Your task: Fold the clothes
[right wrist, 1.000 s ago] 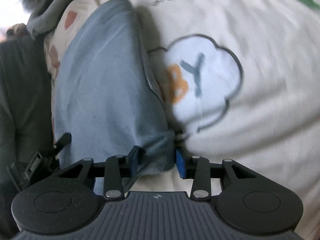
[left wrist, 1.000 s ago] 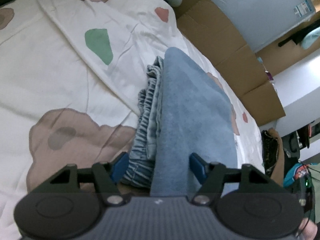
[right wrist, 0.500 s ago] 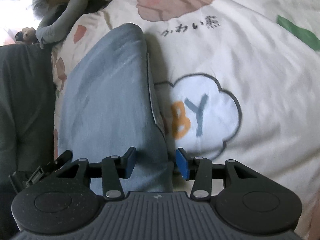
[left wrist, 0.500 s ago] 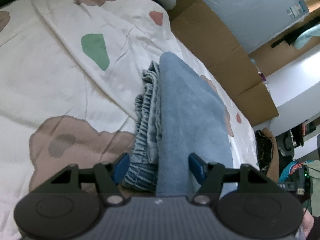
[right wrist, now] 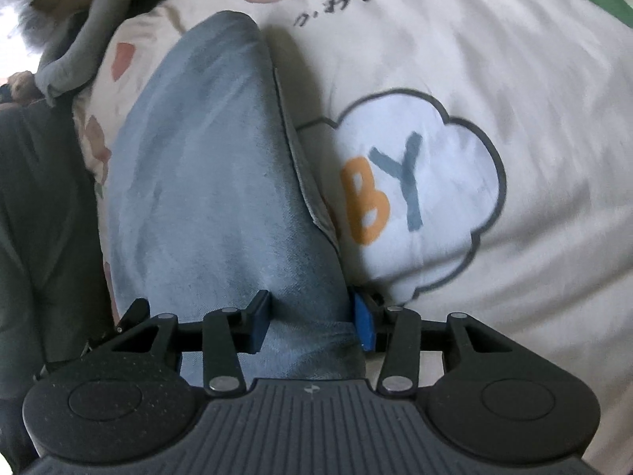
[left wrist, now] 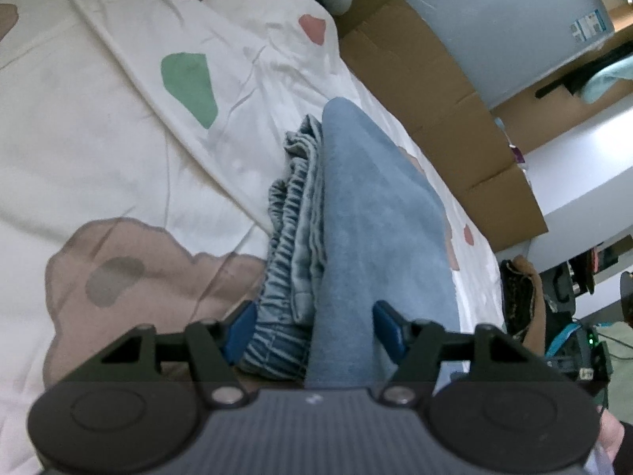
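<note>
The folded blue trousers (left wrist: 379, 213) lie on the patterned bed cover (left wrist: 99, 138), with their gathered elastic waistband (left wrist: 292, 237) stacked on the left side. My left gripper (left wrist: 314, 328) straddles the near end of the bundle, both blue pads against its sides. In the right wrist view the same trousers (right wrist: 205, 166) stretch away along the bed's left side. My right gripper (right wrist: 310, 322) has its jaws closing on the near end, and the cloth fills the gap between the pads.
Flattened cardboard (left wrist: 431, 91) and a pale blue panel (left wrist: 498, 19) stand beside the bed on the right. A grey garment (right wrist: 75, 63) and dark cloth (right wrist: 43, 237) lie to the left. A cloud print with letters (right wrist: 399, 194) marks the cover.
My right gripper let go of a bunched corner, shifted slightly along the trousers, and its jaws now span a wider part of the cloth. The left gripper has kept its hold and place.
</note>
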